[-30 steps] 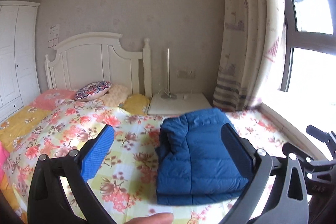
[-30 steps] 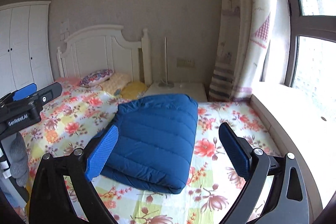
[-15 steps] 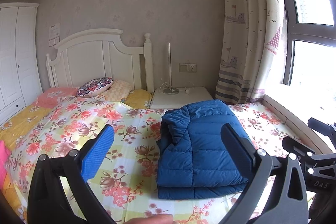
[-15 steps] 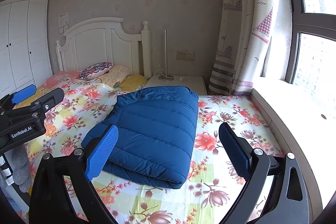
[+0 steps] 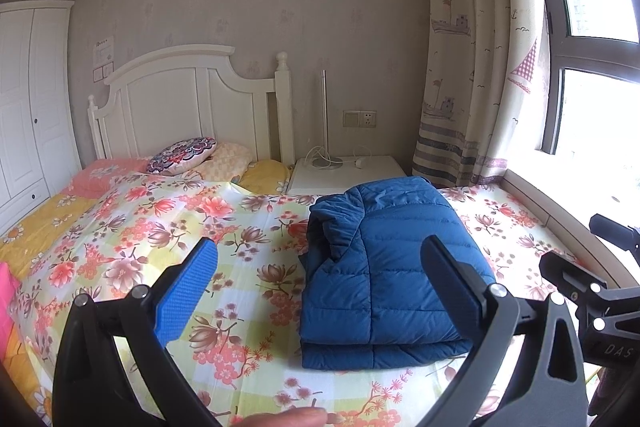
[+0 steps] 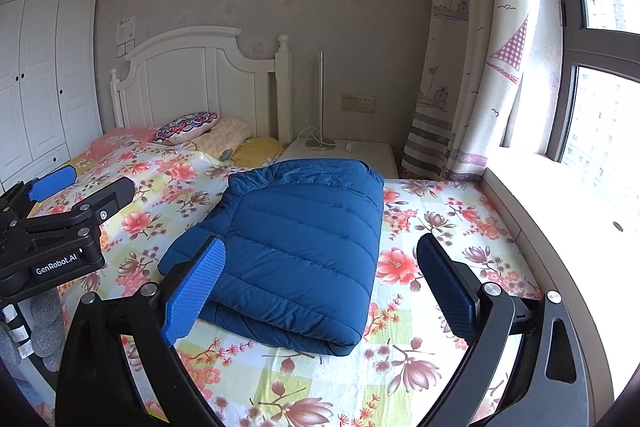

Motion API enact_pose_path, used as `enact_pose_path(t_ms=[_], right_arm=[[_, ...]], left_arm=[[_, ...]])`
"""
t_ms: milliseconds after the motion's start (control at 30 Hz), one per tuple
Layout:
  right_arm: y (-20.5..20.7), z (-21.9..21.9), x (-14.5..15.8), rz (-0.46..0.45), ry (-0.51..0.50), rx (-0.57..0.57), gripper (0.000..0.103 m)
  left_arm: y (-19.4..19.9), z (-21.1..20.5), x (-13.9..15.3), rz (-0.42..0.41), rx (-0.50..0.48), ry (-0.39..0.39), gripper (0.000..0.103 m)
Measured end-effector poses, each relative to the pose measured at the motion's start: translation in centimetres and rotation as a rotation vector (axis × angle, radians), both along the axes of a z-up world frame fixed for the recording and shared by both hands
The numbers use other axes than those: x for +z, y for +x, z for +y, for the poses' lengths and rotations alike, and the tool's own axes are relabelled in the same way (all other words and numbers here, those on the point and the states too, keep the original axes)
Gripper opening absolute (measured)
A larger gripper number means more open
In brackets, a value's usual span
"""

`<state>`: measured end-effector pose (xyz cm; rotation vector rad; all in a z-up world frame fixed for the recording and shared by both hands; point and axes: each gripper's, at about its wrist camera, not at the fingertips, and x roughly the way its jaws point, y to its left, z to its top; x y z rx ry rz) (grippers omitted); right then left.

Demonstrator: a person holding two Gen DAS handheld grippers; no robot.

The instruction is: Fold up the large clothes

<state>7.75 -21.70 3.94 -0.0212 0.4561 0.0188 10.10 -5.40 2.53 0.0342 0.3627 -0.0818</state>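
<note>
Blue padded jacket (image 6: 296,243) lies folded on the bed (image 6: 432,227), long axis running near-to-far. Left gripper (image 5: 320,291) and right gripper (image 6: 320,283) hover at its near end, jaws apart, empty. Right sits more squarely over it; fold looks complete.

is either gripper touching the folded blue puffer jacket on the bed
Apart. The right wrist view shows the left gripper open above the floral bedsheet, beside the folded blue puffer jacket; the right gripper hangs open above it.

both wrist views look along their claws toward the headboard (image 5: 188,99), raised above the bed (image 5: 248,227), sharing the folded jacket (image 6: 296,239)
</note>
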Motion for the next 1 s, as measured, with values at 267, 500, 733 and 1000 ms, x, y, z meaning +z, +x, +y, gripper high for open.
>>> enact_pose_path(t_ms=[267, 500, 733, 1000], right_arm=[[0.0, -0.04, -0.07, 0.002, 0.0, 0.002, 0.093], [0.02, 0.01, -0.1, 0.004, 0.001, 0.002, 0.093], [-0.03, 0.07, -0.15, 0.002, 0.002, 0.007, 0.093], [-0.07, 0.13, -0.14, 0.0, 0.002, 0.008, 0.093]], left_arm=[[0.01, -0.14, -0.16, 0.003, -0.001, 0.001, 0.101], [0.02, -0.13, -0.3, 0.005, -0.002, 0.002, 0.101], [0.01, -0.19, -0.24, 0.006, 0.0, 0.002, 0.101], [-0.04, -0.2, -0.31, 0.004, -0.002, 0.003, 0.101]])
